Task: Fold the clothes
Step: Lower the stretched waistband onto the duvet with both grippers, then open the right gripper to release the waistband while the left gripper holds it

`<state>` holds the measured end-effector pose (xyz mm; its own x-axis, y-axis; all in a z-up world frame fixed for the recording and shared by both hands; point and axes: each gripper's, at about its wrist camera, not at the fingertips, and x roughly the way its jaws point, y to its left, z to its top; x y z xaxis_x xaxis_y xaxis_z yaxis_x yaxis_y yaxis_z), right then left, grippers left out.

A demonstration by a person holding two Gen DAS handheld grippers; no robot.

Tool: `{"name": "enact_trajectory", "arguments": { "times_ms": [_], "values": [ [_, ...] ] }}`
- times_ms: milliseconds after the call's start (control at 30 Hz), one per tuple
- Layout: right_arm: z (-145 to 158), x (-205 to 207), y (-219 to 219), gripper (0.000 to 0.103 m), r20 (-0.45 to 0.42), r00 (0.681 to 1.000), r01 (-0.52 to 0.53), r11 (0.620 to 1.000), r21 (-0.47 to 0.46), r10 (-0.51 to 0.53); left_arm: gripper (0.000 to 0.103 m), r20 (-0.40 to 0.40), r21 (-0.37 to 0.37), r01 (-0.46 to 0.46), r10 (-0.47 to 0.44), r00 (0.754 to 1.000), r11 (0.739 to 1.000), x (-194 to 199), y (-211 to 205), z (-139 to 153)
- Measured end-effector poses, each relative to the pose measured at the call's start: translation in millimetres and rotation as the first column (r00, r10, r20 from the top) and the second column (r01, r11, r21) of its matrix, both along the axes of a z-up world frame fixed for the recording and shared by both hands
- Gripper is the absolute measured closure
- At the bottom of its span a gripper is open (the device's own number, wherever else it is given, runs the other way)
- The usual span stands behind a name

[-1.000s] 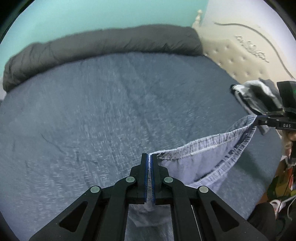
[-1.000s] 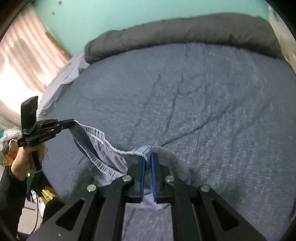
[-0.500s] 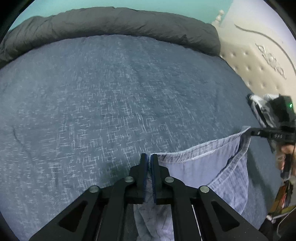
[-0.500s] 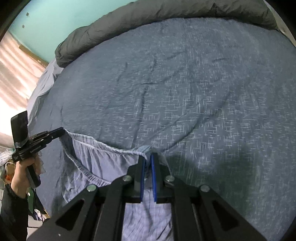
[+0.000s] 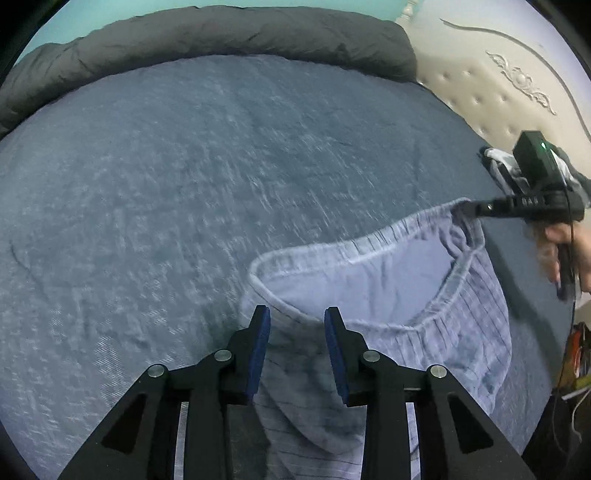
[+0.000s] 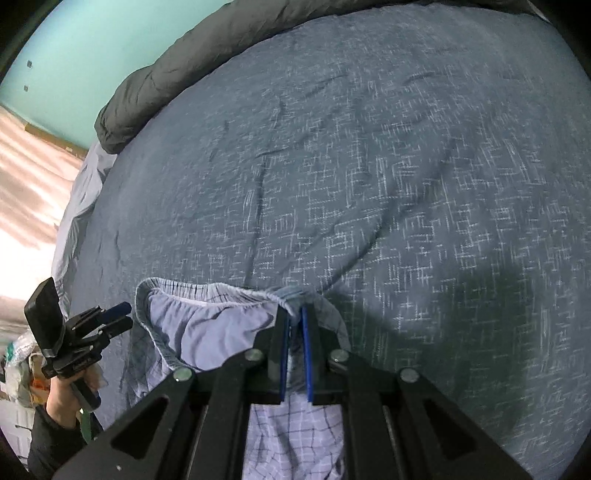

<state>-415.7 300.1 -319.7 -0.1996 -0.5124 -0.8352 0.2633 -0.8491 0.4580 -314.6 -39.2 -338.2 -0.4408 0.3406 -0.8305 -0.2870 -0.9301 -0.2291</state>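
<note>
1. Gripping the shorts (image 6: pixel 207 328) waistband, right claw (image 6: pixel 294 325) clenched.
2. Left claw (image 5: pixel 297 325) just opened, released; waistband lies between pads, untouched.
3. Shorts lie on near bed (image 5: pixel 166 184) edge.

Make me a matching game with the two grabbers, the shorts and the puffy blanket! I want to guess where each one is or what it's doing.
Things:
1. left gripper
2. right gripper
3. checked shorts
4. dark duvet

States:
A. rolled up along the far edge of the bed
B. shut on the waistband
C. jaws apart, just been opening, pads off the cloth
D. lying on the blue bedspread, waistband gaping

Pairs: 1-C, 2-B, 3-D, 4-A
</note>
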Motion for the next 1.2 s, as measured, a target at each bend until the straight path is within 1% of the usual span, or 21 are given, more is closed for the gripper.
{"name": "enact_trajectory", "arguments": {
  "times_ms": [200,233,267,300,367,500,600,767,800,867,900,933,1000,1033,1067,1167,1200],
  "values": [
    [1,0,2,0.097,-0.001,1.000,0.002,1.000,-0.006,-0.002,0.070,0.020,-0.023,0.015,-0.015,1.000,1.000,-6,8,-14],
    [1,0,2,0.097,0.000,1.000,0.002,1.000,-0.009,-0.002,0.074,0.023,-0.028,0.017,-0.016,1.000,0.999,-8,8,-17],
    [1,0,1,0.097,0.002,1.000,0.002,1.000,-0.010,-0.002,0.087,0.025,-0.032,0.018,-0.018,1.000,0.999,-10,7,-20],
    [1,0,1,0.097,0.003,1.000,0.002,1.000,-0.011,-0.002,0.092,0.024,-0.033,0.017,-0.017,1.000,0.999,-10,7,-22],
    [0,0,0,0.097,0.004,1.000,0.001,1.000,-0.012,-0.001,0.095,0.019,-0.030,0.013,-0.012,1.000,0.999,-10,4,-22],
    [-3,-2,2,0.097,0.013,1.000,0.013,1.000,-0.028,-0.012,0.096,-0.011,0.003,-0.012,0.012,1.000,1.000,-11,-6,-10],
    [-4,-4,6,0.097,0.018,1.000,0.025,0.999,-0.047,-0.024,0.096,-0.025,0.051,-0.056,0.058,0.998,0.997,-16,-20,3],
    [-6,-6,11,0.096,0.028,0.999,0.044,0.996,-0.083,-0.042,0.096,-0.033,0.059,-0.137,0.139,0.990,0.989,-30,-45,13],
    [-7,-6,11,0.094,0.030,0.999,0.047,0.994,-0.094,-0.044,0.097,-0.032,0.062,-0.156,0.158,0.987,0.986,-33,-51,14],
    [-9,-7,10,0.083,0.050,0.998,0.030,0.993,-0.116,-0.024,0.099,-0.029,0.072,-0.192,0.194,0.981,0.979,-41,-62,15],
    [-9,-8,9,0.073,0.049,0.999,0.018,0.993,-0.113,-0.012,0.103,-0.025,0.073,-0.209,0.211,0.977,0.975,-44,-68,14],
    [-9,-8,9,0.068,0.044,0.999,0.015,0.994,-0.106,-0.011,0.103,-0.016,0.076,-0.224,0.226,0.974,0.972,-47,-73,14],
    [-9,-10,11,0.067,0.048,0.999,0.024,0.993,-0.115,-0.019,0.103,0.001,0.076,-0.245,0.246,0.969,0.966,-52,-80,10],
    [-8,-11,14,0.064,0.042,0.999,0.034,0.992,-0.125,-0.029,0.103,0.005,0.067,-0.246,0.246,0.969,0.967,-53,-80,8],
    [-6,-12,16,0.063,0.036,0.999,0.043,0.990,-0.134,-0.038,0.103,0.007,0.062,-0.242,0.242,0.970,0.968,-54,-77,5],
    [-1,-12,18,0.060,0.015,0.999,0.034,0.989,-0.144,-0.032,0.103,0.022,0.108,-0.207,0.206,0.978,0.972,-46,-72,6],
    [0,-12,18,0.060,0.005,1.000,0.024,0.990,-0.138,-0.024,0.103,0.024,0.098,-0.195,0.194,0.981,0.976,-43,-68,5]
  ]
}}
